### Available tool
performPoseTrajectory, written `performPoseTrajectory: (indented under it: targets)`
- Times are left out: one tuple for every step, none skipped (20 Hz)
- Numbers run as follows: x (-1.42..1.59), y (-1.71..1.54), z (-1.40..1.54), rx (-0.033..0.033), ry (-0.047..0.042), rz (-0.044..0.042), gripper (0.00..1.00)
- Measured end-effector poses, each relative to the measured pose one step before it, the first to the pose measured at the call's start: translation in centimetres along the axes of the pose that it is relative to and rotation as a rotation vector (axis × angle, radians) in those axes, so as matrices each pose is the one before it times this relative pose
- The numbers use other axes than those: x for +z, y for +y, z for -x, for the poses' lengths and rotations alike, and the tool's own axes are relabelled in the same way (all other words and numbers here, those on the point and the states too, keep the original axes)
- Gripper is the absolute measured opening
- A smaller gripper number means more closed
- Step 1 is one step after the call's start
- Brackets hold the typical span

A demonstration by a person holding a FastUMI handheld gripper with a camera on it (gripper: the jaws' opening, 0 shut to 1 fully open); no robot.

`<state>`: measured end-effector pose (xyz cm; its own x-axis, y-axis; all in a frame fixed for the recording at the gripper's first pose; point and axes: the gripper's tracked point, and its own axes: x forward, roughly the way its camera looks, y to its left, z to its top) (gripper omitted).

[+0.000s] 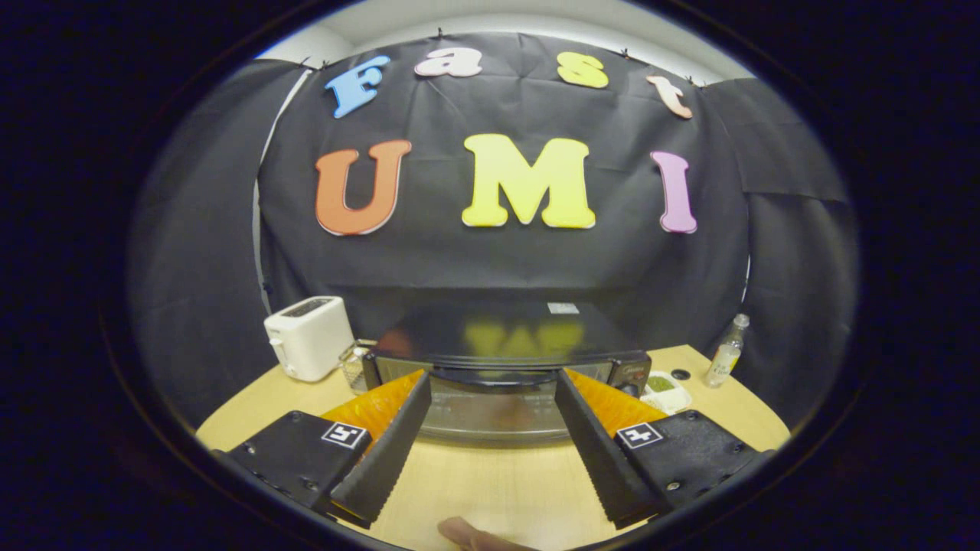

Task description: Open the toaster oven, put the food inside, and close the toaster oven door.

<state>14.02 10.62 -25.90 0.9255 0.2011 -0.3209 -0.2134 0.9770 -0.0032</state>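
Two gripper (492, 383) fingers spread wide, gripping nothing, aimed at toaster oven (505, 367) on wooden table (490, 482), flanking its door handle (494, 376). Door appears shut. Food tray (664, 390) sits just beside oven, near bottle (727, 352); white toaster (308, 337) opposite side.

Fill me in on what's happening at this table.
A person holds a gripper with its fingers spread wide, gripping nothing, aimed at the toaster oven just ahead. The oven's door looks shut. A dish of food sits beside the oven, a white toaster on its other side.
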Motion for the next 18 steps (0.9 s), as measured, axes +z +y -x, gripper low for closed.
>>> performPoseTrajectory:
  targets:
    - [1.241, 0.127, 1.669, 0.00455, -0.02902, 0.00393, 1.00]
    - [1.454, -0.002, 1.648, 0.00248, -0.02812, 0.01172, 1.00]
    - [1.443, -0.021, 1.903, -0.00560, -0.02878, 0.01154, 1.00]
    - [1.476, -0.230, 1.755, -0.00988, -0.02857, 0.00806, 1.00]
    - [1.449, -0.168, 1.765, -0.00700, -0.02968, 0.00585, 1.00]
    - [1.477, -0.167, 1.697, -0.00510, -0.02158, -0.00187, 1.00]
    - [1.014, 0.045, 1.757, 0.00737, -0.01862, -0.00699, 1.00]
    - [1.292, 0.026, 1.763, 0.00265, -0.01680, -0.01282, 1.00]
    - [1.130, -0.280, 1.840, -0.00033, -0.01564, -0.00878, 1.00]
    - [1.050, -0.201, 1.725, 0.00116, -0.01314, -0.00157, 1.00]
    - [0.838, -0.318, 1.569, -0.00370, -0.01338, 0.00372, 1.00]
    - [0.779, -0.475, 1.512, -0.01048, -0.01680, 0.00803, 1.00]
    - [0.619, -0.550, 1.395, -0.01286, -0.01505, 0.01169, 1.00]
    - [0.395, -0.573, 1.282, -0.01520, -0.01401, 0.01411, 1.00]
    - [0.107, -0.280, 0.984, -0.00580, -0.00994, 0.01204, 1.00]
    - [-0.240, -0.231, 0.917, -0.00664, -0.00548, 0.00836, 1.00]
    - [-0.391, -0.403, 0.699, -0.01065, -0.00357, 0.00789, 1.00]
    - [-0.586, -0.383, 0.533, -0.01239, 0.00399, 0.00613, 1.00]
